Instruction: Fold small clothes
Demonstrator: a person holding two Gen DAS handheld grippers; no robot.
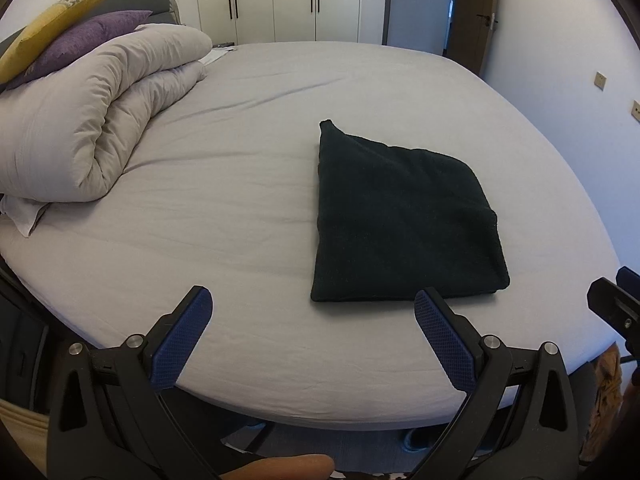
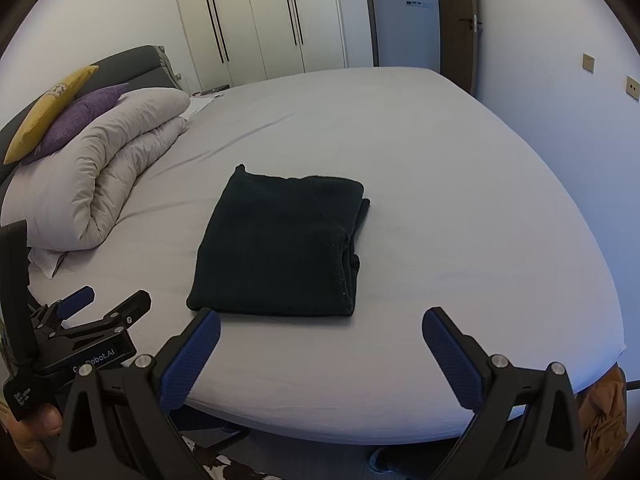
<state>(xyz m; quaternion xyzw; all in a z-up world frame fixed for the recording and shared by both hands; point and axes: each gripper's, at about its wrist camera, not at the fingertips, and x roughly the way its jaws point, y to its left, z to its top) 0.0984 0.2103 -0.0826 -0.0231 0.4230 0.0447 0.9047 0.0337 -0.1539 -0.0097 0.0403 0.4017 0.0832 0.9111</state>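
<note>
- Left gripper [image 1: 313, 306]: fingers [image 1: 182, 338] spread wide, holding nothing, hovering above the near edge of the bed.
- Right gripper [image 2: 321, 330]: fingers [image 2: 450, 354] likewise spread and empty, over the same edge.
- Garment [image 2: 280, 246]: dark, already folded into a neat block, lying flat on the sheet [image 2: 440, 184] at 12 o'clock from the right gripper and 1 o'clock from the left, touched by neither.
- Risk, as I judge it: the layered edges at the garment's 3 o'clock side sit loose; a pinch catching only the top layer would peel the fold open. A low approach could also snag the sheet and drag the block askew.
- Surface: pale grey fitted sheet, lightly creased, soft underfoot for the fingers.
- Room: rolled duvet [image 1: 100, 120] at 10 o'clock with purple and yellow cushions; wardrobe [image 1: 296, 0] at 12 o'clock; door [image 1: 476, 16] at 1 o'clock.
</note>
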